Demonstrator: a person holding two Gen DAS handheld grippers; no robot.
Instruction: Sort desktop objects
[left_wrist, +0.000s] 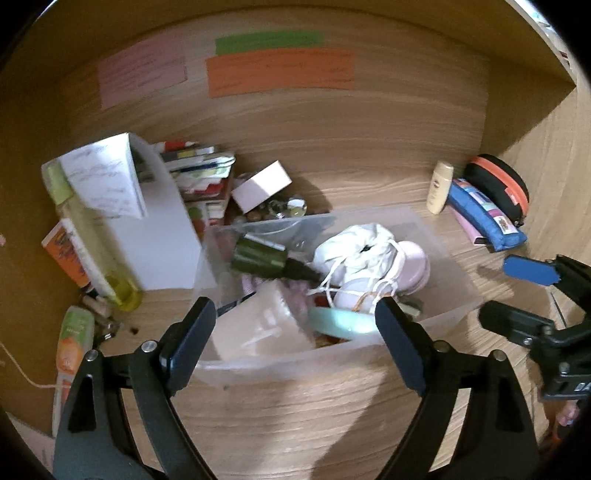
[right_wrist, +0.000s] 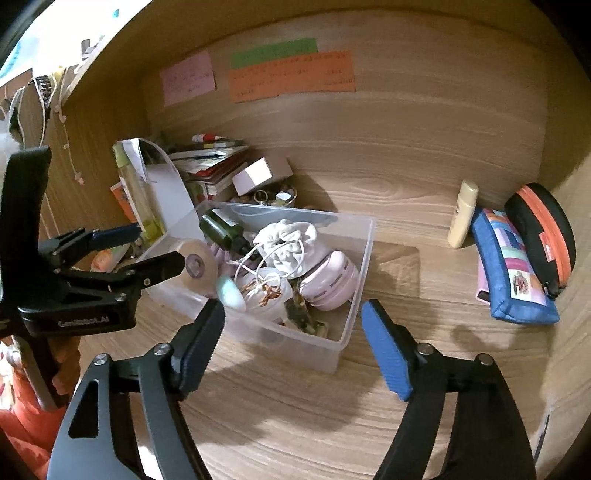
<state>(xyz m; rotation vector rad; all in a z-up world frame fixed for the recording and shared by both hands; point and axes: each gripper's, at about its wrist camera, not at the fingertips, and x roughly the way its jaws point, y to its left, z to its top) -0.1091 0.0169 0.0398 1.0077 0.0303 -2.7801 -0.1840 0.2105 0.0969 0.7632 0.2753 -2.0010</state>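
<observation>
A clear plastic bin (left_wrist: 295, 363) stands on the wooden desk, and its right wall shows in the right wrist view (right_wrist: 356, 273). It holds a dark green bottle (left_wrist: 266, 260), a white drawstring pouch (left_wrist: 354, 243), a pink round case (right_wrist: 332, 284), a tape roll (right_wrist: 195, 262) and small items. My left gripper (left_wrist: 295, 317) is open just before the bin's near wall, with nothing pressed between its pads. My right gripper (right_wrist: 293, 314) is open at the bin's near right corner and holds nothing. Each gripper also shows in the other's view, the left gripper (right_wrist: 159, 243) and the right gripper (left_wrist: 506, 291).
At the right wall lie a blue pencil case (right_wrist: 509, 280), a black and orange zip case (right_wrist: 543, 229) and a cream bottle (right_wrist: 461, 214). Left of the bin stand a tall yellow-green bottle (left_wrist: 85, 229), a white folder (left_wrist: 162, 221), stacked books (right_wrist: 214, 162) and a white box (left_wrist: 262, 186).
</observation>
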